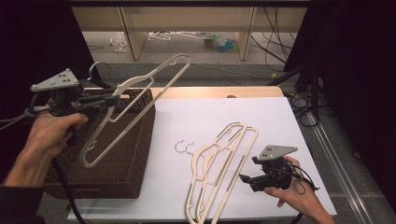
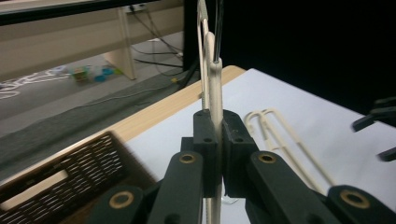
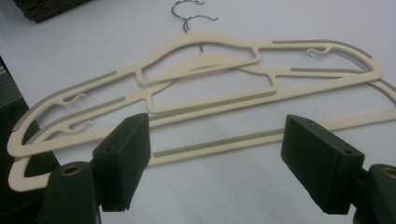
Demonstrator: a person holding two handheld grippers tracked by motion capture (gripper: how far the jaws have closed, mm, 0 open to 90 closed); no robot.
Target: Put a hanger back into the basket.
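Left claw (image 1: 113, 99) clamps hanger (image 1: 140, 105); lower it level into basket (image 1: 116, 154) at 9 o'clock. Right claw (image 1: 246, 179) wide, empty.

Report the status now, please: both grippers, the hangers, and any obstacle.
Left gripper shut on cream plastic hanger, lifted above brown woven basket. Right gripper open beside two cream hangers on white table. No obstacle seen.
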